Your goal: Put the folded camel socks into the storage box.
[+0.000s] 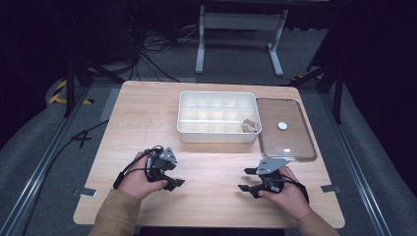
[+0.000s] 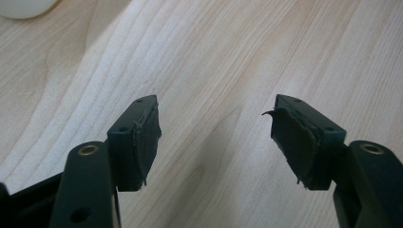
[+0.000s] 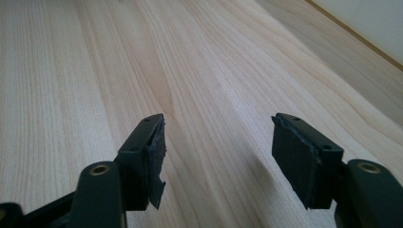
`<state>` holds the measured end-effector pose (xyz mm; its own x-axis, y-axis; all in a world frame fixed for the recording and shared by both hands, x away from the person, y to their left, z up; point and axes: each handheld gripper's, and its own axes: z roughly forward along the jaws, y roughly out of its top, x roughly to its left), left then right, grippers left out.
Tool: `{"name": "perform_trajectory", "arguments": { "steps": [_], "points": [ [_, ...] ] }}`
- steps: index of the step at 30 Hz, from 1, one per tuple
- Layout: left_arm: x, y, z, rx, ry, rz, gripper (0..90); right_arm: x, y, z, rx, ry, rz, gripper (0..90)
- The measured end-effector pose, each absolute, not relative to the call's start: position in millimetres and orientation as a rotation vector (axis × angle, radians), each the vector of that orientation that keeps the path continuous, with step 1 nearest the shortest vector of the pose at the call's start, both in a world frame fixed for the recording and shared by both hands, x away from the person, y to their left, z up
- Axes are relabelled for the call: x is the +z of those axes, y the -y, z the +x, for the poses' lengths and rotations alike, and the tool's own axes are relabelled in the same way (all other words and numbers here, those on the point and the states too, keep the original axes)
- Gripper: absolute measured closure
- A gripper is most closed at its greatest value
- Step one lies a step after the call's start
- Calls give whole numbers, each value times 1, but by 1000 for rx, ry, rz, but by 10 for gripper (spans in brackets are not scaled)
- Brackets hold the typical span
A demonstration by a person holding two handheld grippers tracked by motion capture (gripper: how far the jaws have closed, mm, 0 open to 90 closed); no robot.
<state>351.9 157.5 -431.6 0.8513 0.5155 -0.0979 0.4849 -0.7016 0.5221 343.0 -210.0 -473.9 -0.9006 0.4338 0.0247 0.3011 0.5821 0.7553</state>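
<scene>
White compartment box [image 1: 218, 138] holds perhaps one small piece; lid [image 1: 285, 142] lies right; I hold left gripper [image 1: 172, 177] and right gripper [image 1: 247, 179] agape, empty, nothing begun.

A white compartment box [image 1: 218, 118] is sitting at the far middle of the wooden table, its lid off and its rows of small square cells lying open to the top. A small pale, beige-pink lump [image 1: 250, 126] is resting in the near right corner cell; what it is cannot be told. The clear lid [image 1: 285, 129] is lying flat just to the right of the box, touching or nearly touching its right wall, with rounded corners and a small white round spot showing near its middle.
</scene>
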Motion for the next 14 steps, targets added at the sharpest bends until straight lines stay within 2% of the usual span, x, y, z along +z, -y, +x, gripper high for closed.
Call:
{"name": "perform_trajectory", "arguments": {
  "steps": [14],
  "points": [
    [-432,-158,353,95,-742,2490,325,-483,203,342,1195,-2653,608,317]
  ]
}}
